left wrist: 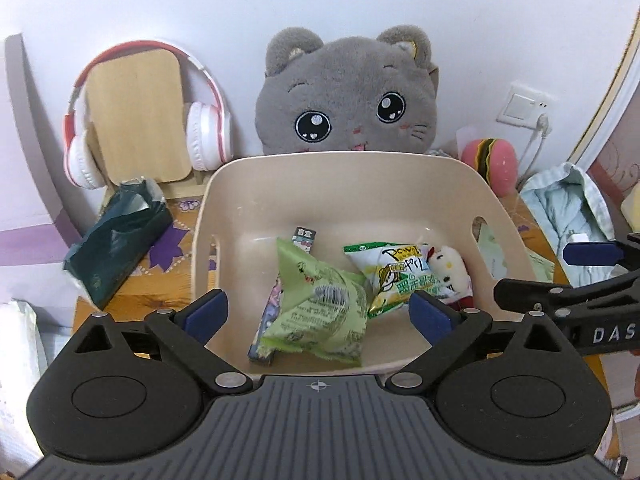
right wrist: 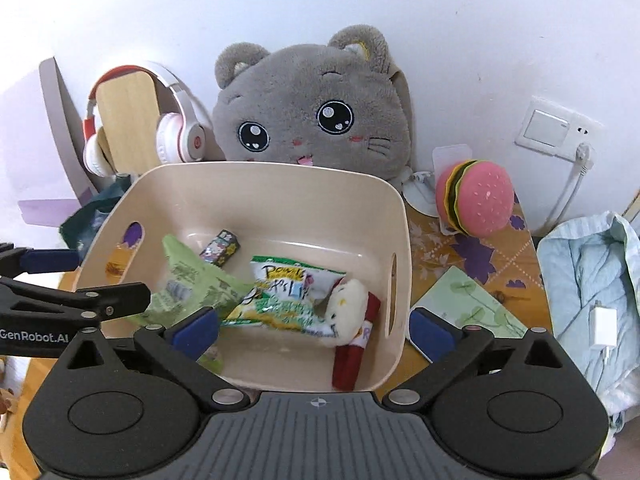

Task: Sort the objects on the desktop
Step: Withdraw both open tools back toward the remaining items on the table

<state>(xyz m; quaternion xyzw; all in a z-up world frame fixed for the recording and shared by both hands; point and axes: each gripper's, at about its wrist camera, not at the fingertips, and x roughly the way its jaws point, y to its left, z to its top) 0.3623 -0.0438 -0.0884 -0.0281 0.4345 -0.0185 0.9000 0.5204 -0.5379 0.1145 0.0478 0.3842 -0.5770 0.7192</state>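
Note:
A beige plastic bin (left wrist: 400,184) (right wrist: 320,196) stands on the desk in both wrist views. Inside lie a light green snack bag (left wrist: 320,304) (right wrist: 192,280), a white and green snack packet (left wrist: 396,276) (right wrist: 280,292), a small white plush doll (left wrist: 450,270) (right wrist: 348,304) and a small dark patterned box (left wrist: 306,236) (right wrist: 222,248). My left gripper (left wrist: 318,312) hangs above the bin's near side, open, nothing between its blue pads. My right gripper (right wrist: 314,330) hovers open over the bin's near right corner, empty. Each gripper shows at the edge of the other's view.
Behind the bin sit a grey cat plush (left wrist: 348,92), red and white headphones (left wrist: 200,128) on a wooden stand, and a pink burger toy (right wrist: 476,200). A dark green tissue pack (left wrist: 120,240) lies left. A green notebook (right wrist: 468,304) and light blue cloth (right wrist: 588,280) lie right.

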